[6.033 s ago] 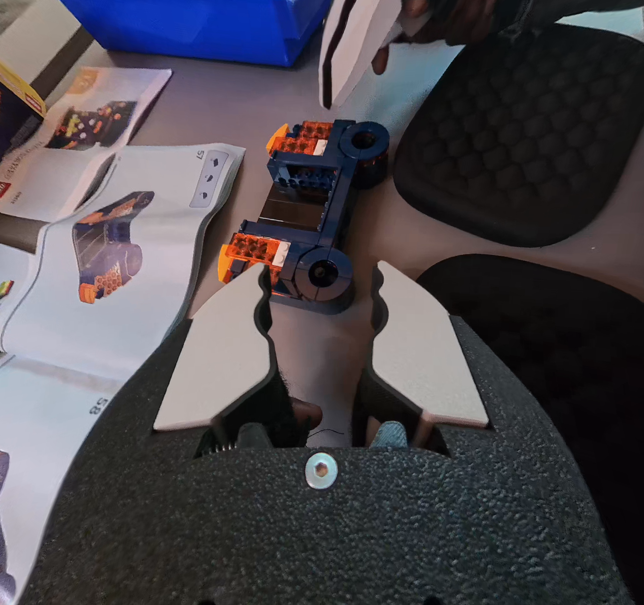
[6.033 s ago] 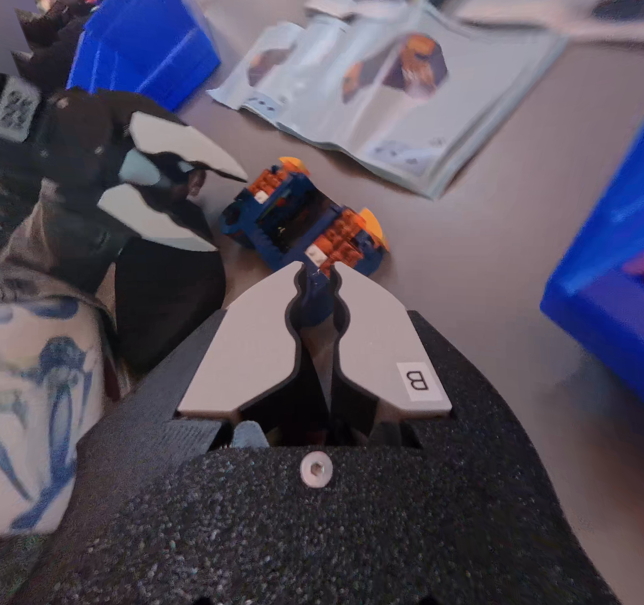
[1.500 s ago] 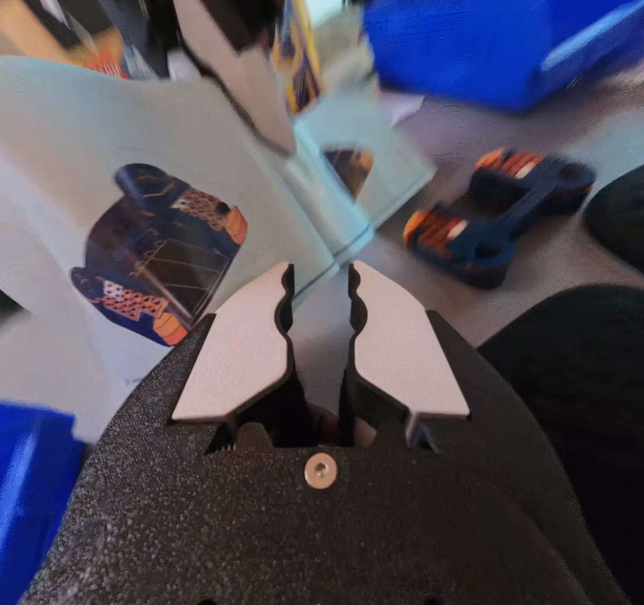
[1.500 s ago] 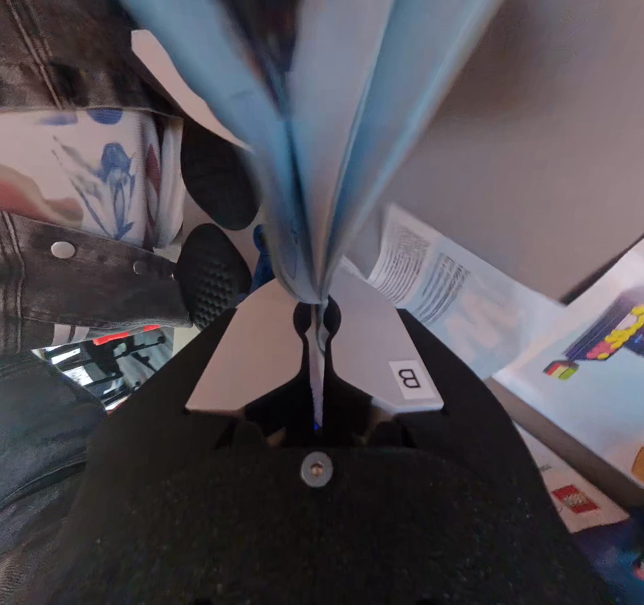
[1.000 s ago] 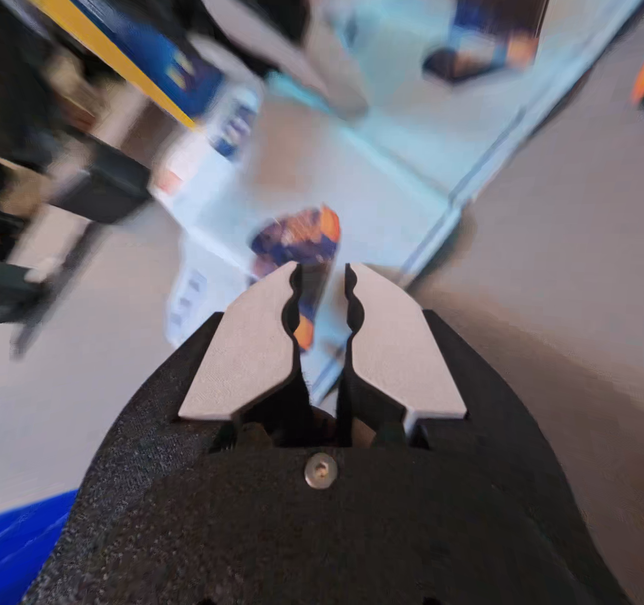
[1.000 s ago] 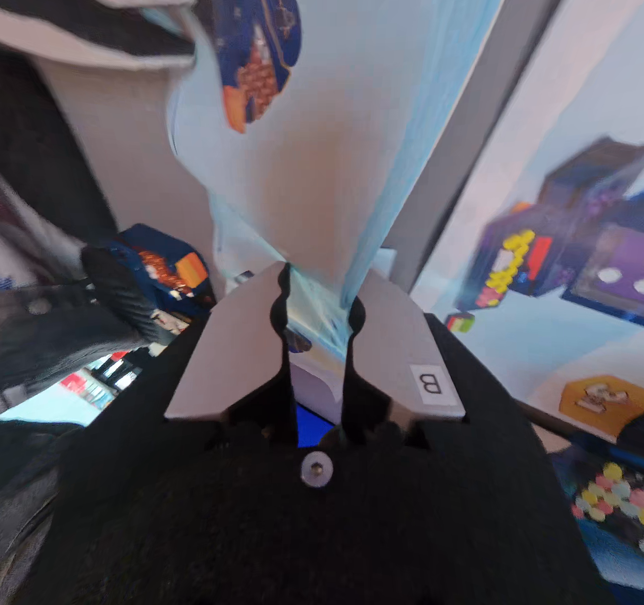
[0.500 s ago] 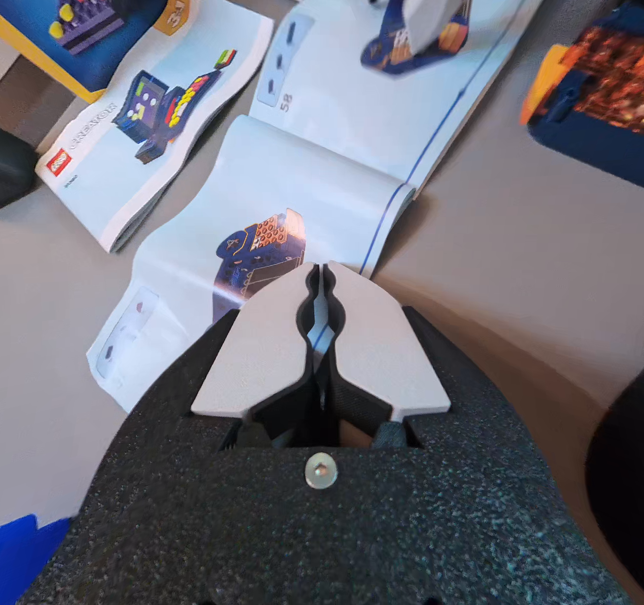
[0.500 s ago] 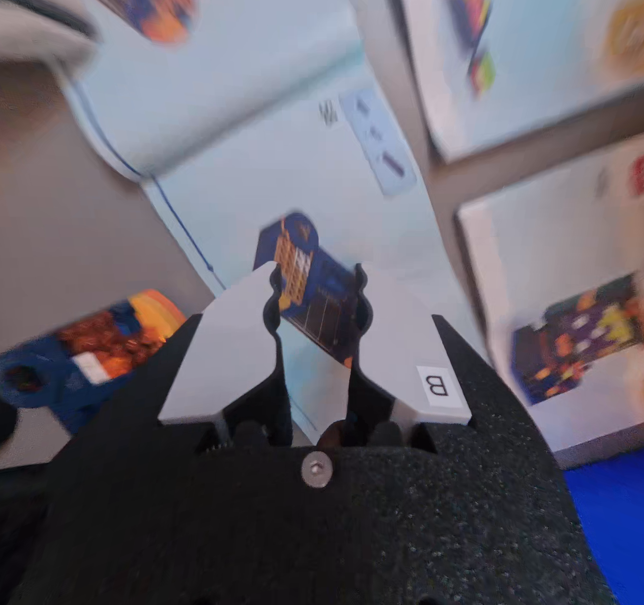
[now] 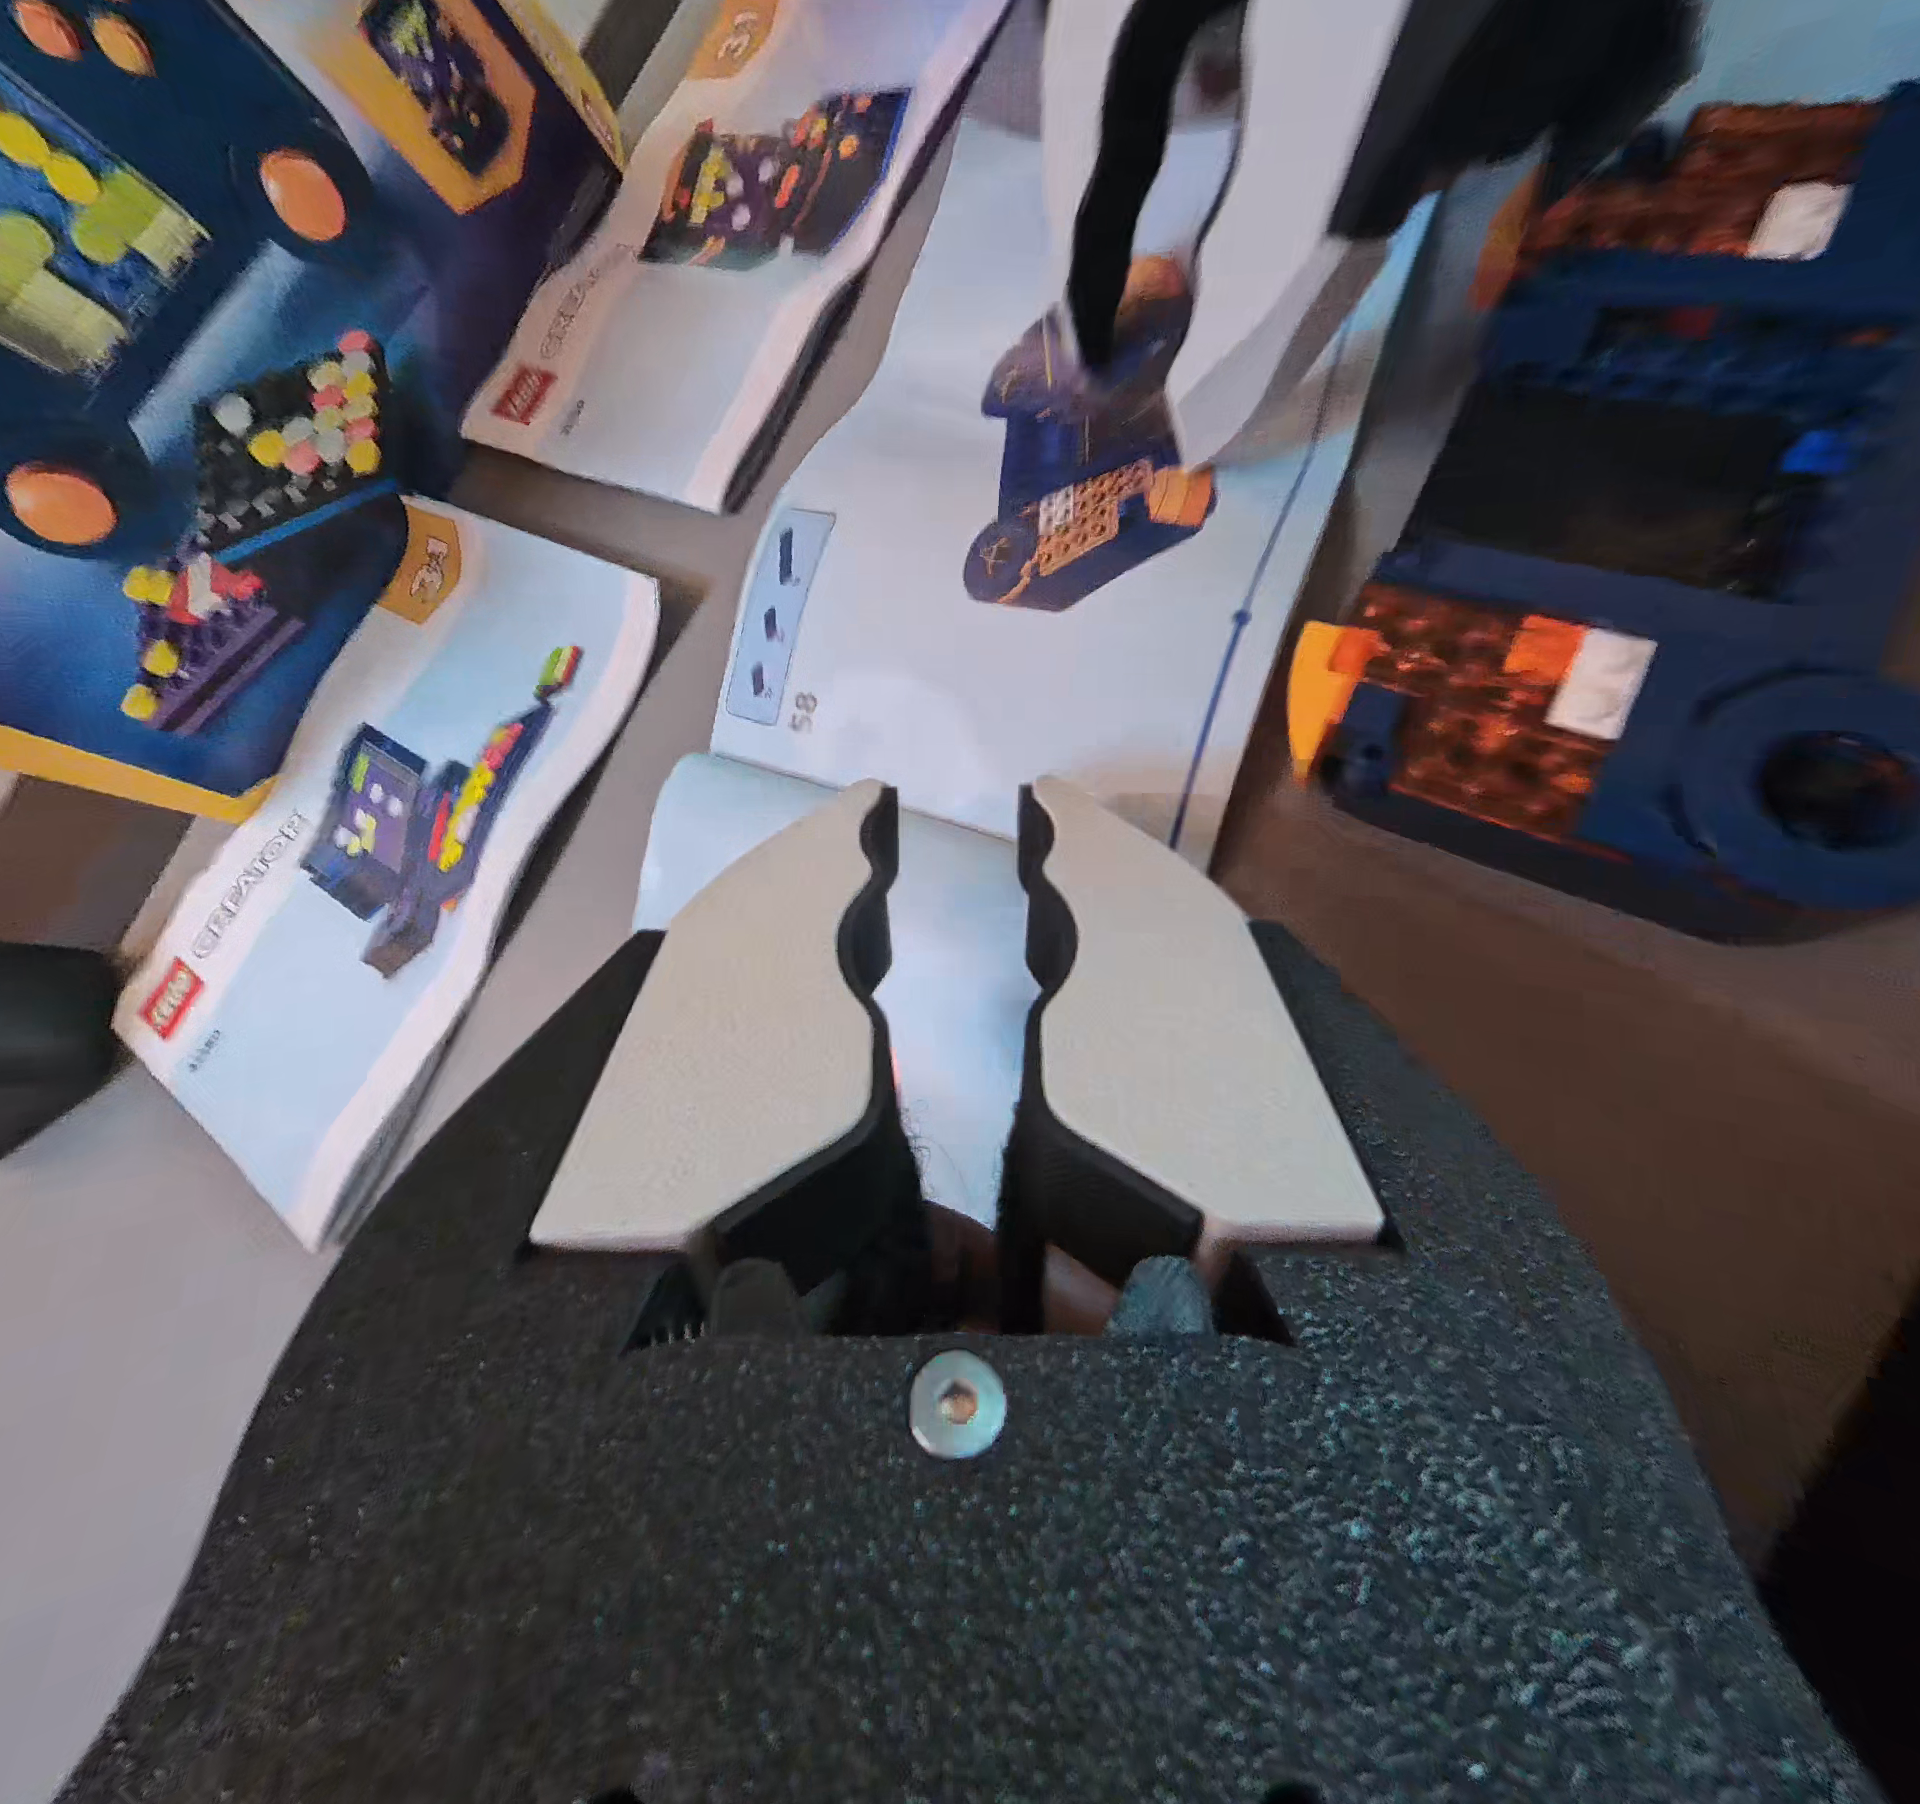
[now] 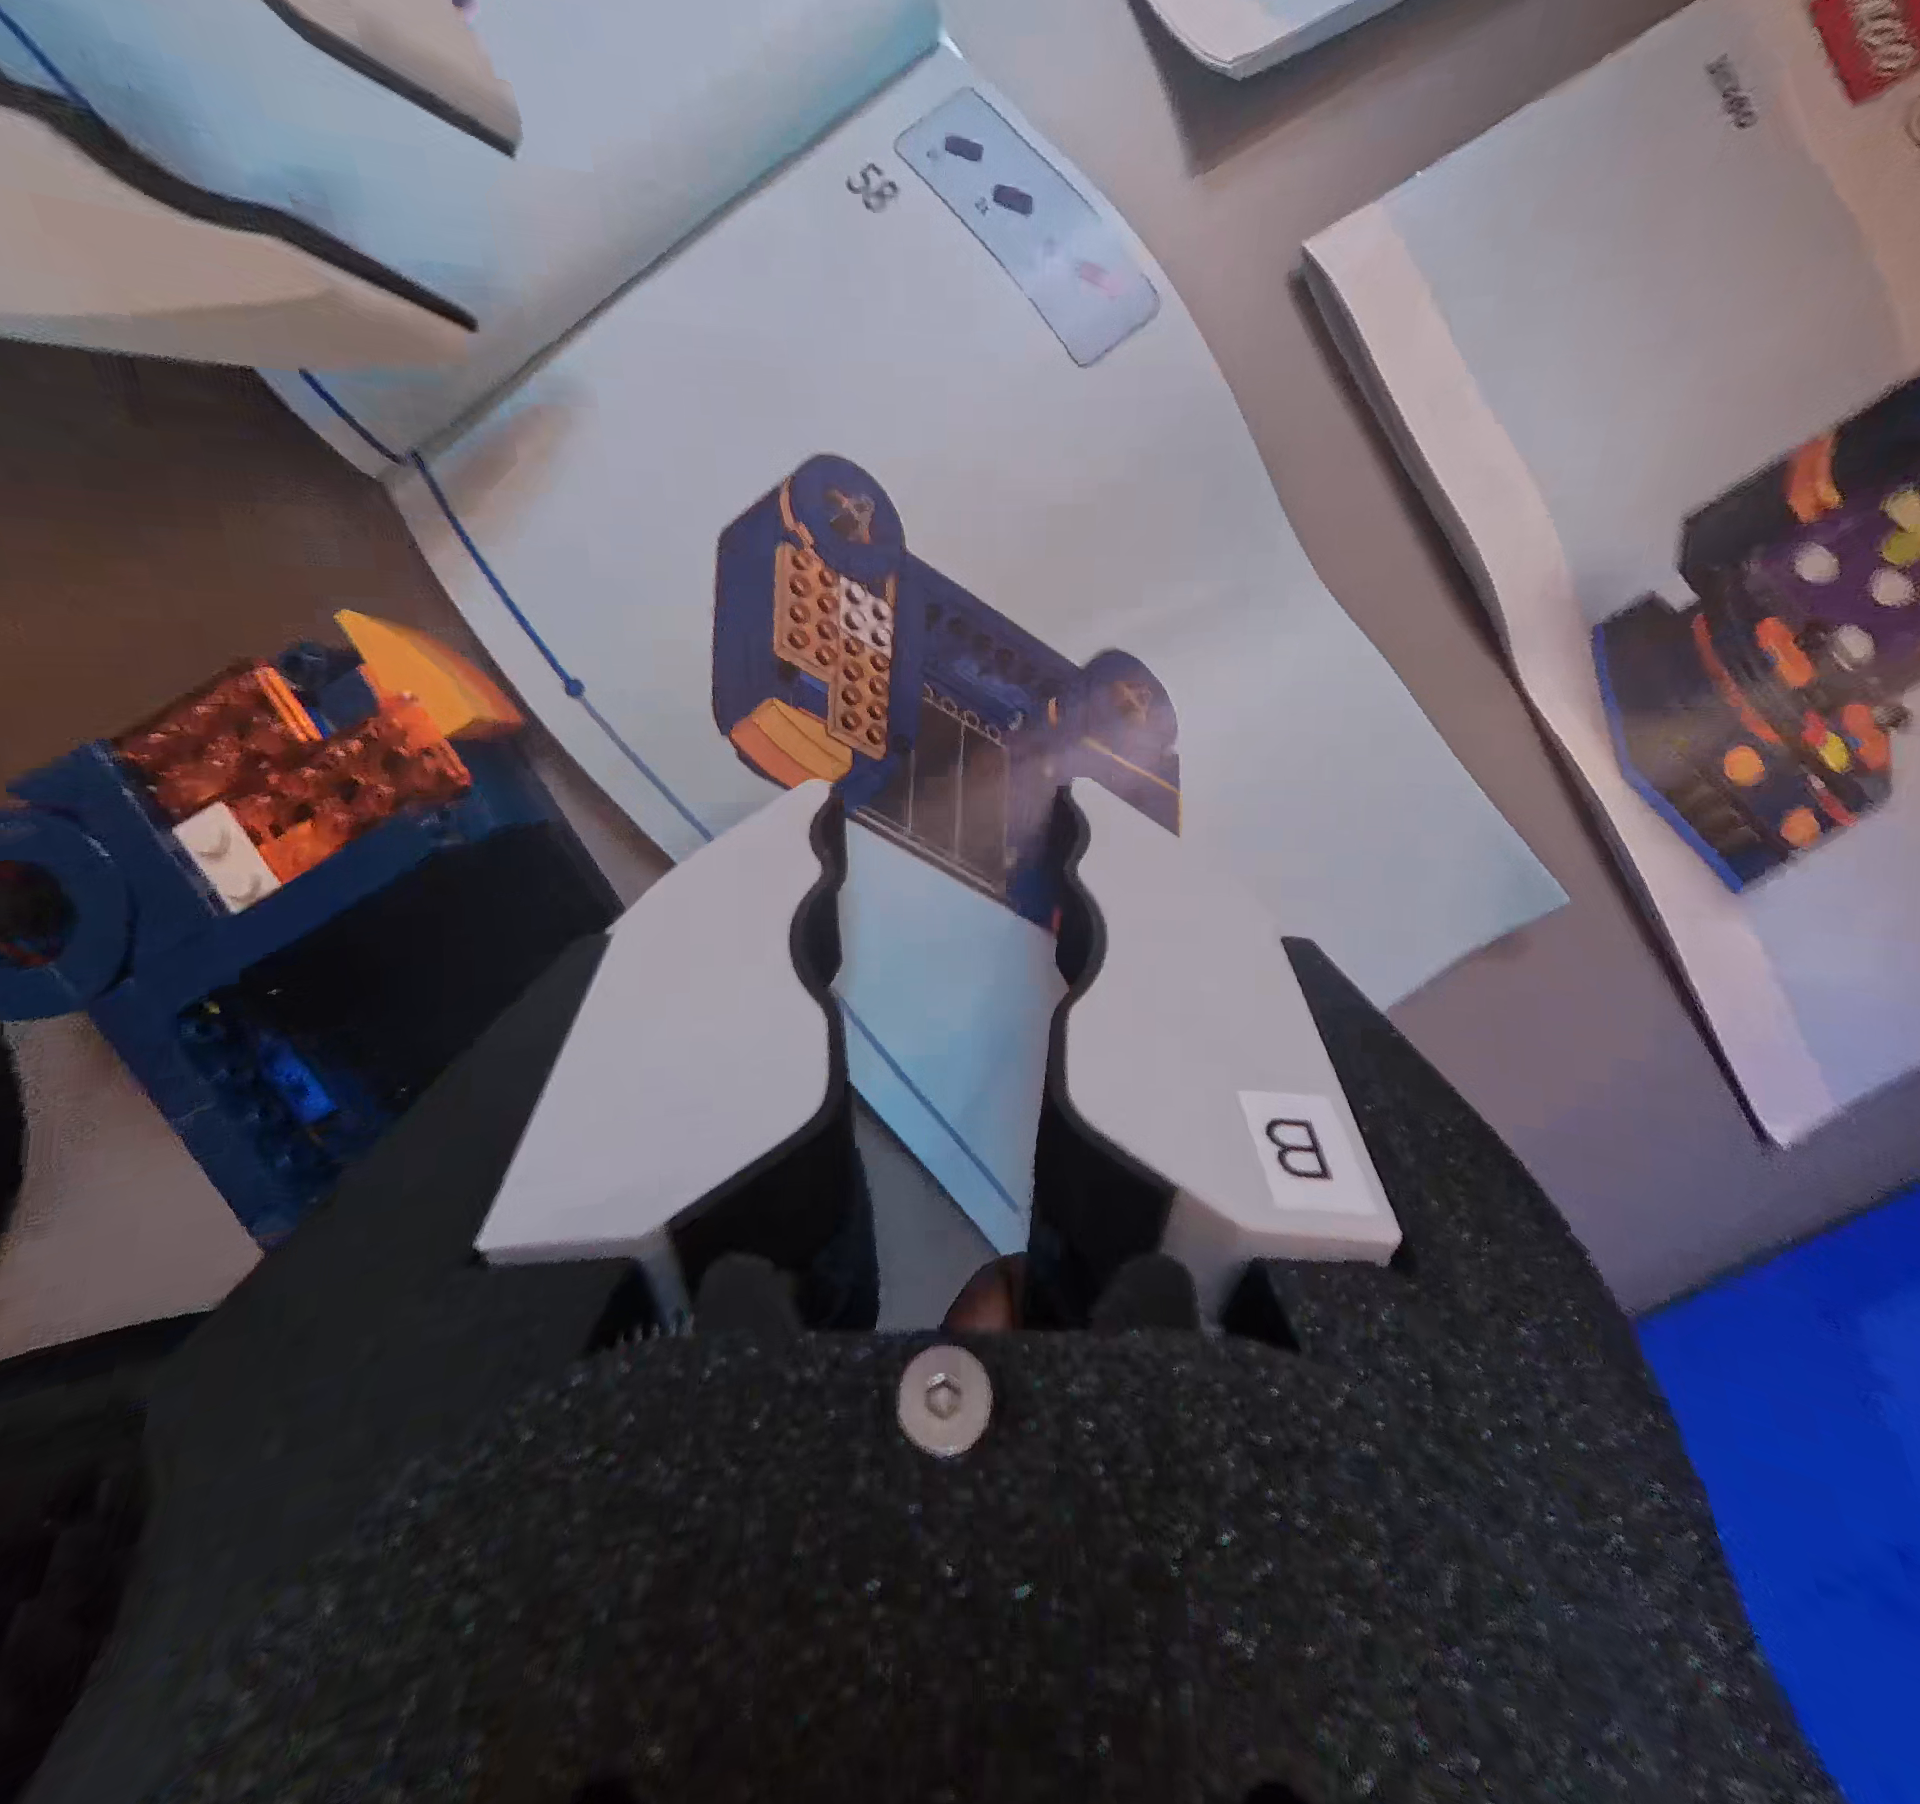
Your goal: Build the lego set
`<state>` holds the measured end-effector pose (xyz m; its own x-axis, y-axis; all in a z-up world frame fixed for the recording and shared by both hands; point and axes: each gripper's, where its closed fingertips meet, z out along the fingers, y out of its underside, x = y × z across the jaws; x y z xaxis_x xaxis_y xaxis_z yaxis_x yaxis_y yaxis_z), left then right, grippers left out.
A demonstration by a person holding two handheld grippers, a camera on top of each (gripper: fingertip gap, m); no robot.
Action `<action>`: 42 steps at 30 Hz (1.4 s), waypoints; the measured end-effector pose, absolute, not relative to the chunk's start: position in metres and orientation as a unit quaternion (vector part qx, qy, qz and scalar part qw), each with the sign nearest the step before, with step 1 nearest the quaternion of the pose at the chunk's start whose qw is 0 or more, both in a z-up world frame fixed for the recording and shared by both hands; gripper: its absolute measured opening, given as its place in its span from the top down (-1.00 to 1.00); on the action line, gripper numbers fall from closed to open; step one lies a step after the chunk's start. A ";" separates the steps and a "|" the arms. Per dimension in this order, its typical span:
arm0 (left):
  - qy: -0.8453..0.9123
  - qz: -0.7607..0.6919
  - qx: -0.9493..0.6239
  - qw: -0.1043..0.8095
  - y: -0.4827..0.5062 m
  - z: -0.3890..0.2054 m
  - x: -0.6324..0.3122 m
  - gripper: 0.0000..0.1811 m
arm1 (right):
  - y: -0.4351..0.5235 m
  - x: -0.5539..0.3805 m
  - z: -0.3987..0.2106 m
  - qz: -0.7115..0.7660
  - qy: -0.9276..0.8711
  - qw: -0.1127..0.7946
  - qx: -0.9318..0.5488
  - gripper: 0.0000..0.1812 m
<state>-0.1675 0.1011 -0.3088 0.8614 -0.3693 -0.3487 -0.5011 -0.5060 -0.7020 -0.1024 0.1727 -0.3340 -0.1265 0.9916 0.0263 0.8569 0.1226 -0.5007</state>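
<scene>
Grey tabletop carries the open instruction booklet, both the left gripper and right gripper hovering spread over it, the blue-orange lego model just beside.

You see a grey table under everything. A blue bin sits on the table at your lower right. A dark rounded thing, mostly cropped, rests at the table's left.
</scene>
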 end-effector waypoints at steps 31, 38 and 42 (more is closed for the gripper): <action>0.274 0.096 -0.853 0.433 0.097 -0.333 -0.162 0.94 | 0.183 -0.066 -0.338 0.188 -0.621 0.250 -0.719 0.67; 0.275 0.097 -0.853 0.433 0.097 -0.333 -0.162 0.94 | 0.183 -0.066 -0.338 0.183 -0.628 0.257 -0.711 0.83; 0.276 0.097 -0.852 0.433 0.097 -0.333 -0.162 0.94 | 0.184 -0.066 -0.338 0.181 -0.631 0.262 -0.708 0.90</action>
<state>-0.1616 0.0969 -0.3326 0.8292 -0.3857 -0.4045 -0.5541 -0.4722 -0.6855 -0.0663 0.1844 -0.3381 0.1391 0.9875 0.0747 0.7981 -0.0671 -0.5988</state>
